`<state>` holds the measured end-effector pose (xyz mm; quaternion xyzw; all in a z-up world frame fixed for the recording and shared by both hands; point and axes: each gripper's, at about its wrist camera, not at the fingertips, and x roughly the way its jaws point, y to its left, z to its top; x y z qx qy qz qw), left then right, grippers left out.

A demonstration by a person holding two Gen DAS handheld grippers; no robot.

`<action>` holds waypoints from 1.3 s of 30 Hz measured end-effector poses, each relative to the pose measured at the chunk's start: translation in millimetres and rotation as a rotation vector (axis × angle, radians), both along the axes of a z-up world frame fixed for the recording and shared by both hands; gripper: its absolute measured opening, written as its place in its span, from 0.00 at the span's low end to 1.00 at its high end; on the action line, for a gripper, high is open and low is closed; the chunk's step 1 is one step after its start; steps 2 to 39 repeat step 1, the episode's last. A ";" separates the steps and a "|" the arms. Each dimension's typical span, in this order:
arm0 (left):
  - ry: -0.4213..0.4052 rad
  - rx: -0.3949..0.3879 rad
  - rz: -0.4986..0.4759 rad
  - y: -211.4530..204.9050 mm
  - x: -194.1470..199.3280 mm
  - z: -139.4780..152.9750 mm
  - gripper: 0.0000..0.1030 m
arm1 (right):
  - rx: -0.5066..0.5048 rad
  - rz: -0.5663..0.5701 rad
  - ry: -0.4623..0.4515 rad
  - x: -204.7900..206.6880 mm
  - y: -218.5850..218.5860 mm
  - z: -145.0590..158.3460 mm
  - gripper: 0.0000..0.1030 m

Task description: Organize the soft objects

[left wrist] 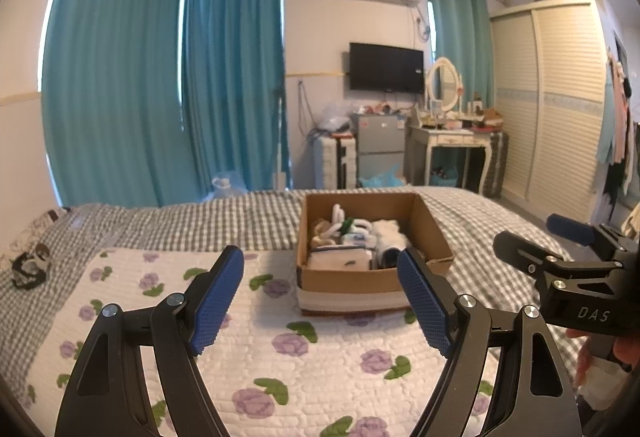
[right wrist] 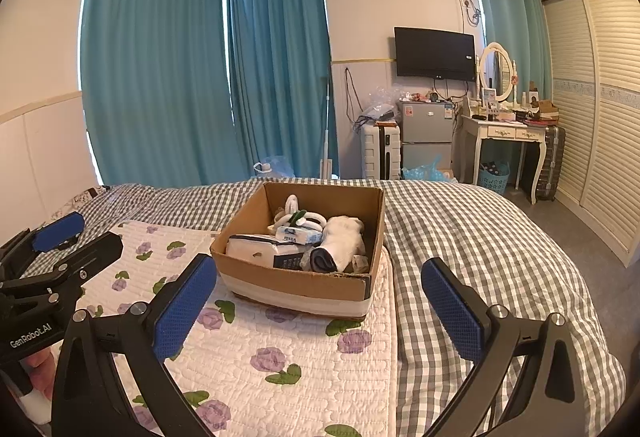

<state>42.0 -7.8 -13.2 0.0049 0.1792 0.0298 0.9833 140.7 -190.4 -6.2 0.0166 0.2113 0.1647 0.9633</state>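
At the far left of the bed (left wrist: 248, 221), a small dark-and-white bundle (left wrist: 30, 265) lies on the gingham cover, well apart from everything else. My left tool (left wrist: 320, 301) hovers over the floral quilt (left wrist: 256, 341) with its blue pads spread wide and nothing between them. Straight ahead of it, a little to the right, the cardboard box (left wrist: 372, 279) sits on the quilt's far edge, packed with soft things: white loops, a tissue pack (right wrist: 299, 235), folded white cloth (right wrist: 256, 247) and a rolled white sock (right wrist: 344, 237) with a dark cuff. My right tool (right wrist: 320, 305) is also spread and empty, low over the quilt, with the box just beyond its pads and slightly to their left.
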 end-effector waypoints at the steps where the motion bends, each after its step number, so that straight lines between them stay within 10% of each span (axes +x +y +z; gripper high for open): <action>1: 0.001 -0.001 -0.001 -0.3 -0.2 -0.2 0.78 | 0.003 -0.001 -0.001 0.0 -0.7 -0.2 1.00; 39: 0.001 -0.001 -0.001 -0.3 -0.2 -0.2 0.78 | 0.003 -0.001 -0.001 0.0 -0.7 -0.2 1.00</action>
